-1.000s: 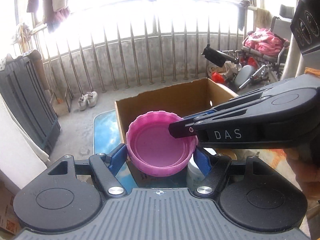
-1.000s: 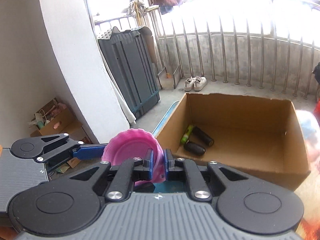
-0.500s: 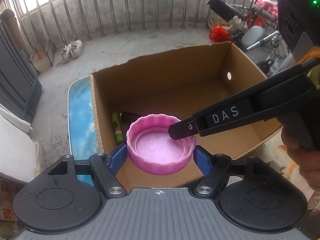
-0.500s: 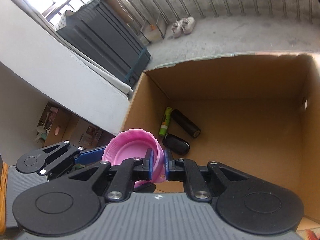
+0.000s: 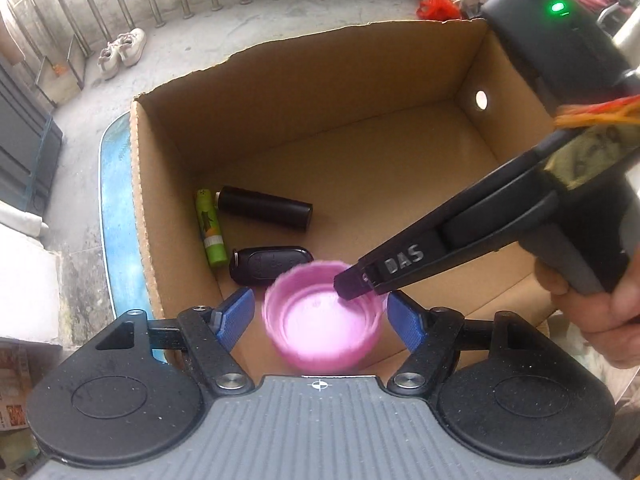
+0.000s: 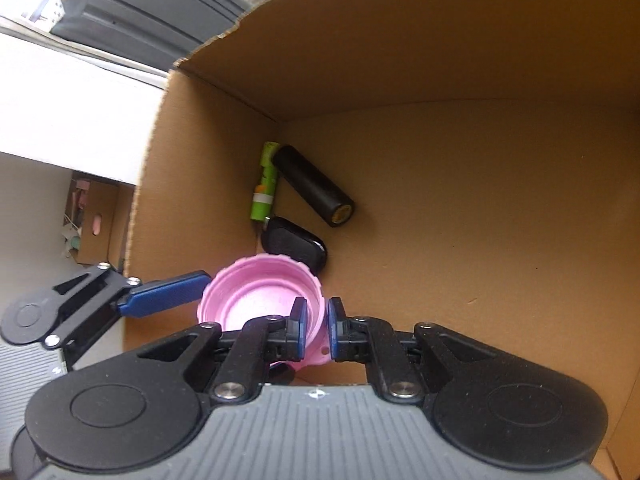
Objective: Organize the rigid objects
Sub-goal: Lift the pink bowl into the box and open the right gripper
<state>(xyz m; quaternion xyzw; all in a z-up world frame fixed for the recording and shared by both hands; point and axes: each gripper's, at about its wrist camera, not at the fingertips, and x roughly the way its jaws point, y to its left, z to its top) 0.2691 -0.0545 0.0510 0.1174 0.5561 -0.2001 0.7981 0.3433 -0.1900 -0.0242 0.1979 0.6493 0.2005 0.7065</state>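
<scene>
Pink lid (image 5: 322,322): held open side up above the near left part of the cardboard box (image 5: 320,80), slightly blurred in the left wrist view.
Right tool (image 6: 317,330): nearly closed, its two blue pads pinched on the lid's side wall, one inside the rim and one outside.
Left tool (image 5: 320,316): jaws stood wide, a blue pad seen on either side of the lid; a small gap appears between each pad and the lid, so no grip is shown.
Hand (image 5: 600,320): wrapped around the right tool's handle at the right edge of the left wrist view.
Box contents: a black cylinder (image 5: 265,214), a green tube (image 5: 209,233) lying beside the left wall, and a black key fob (image 5: 270,263) just behind the lid, all lying on the box floor.
Table (image 5: 116,216): a blue surface seen under the box's left side.
</scene>
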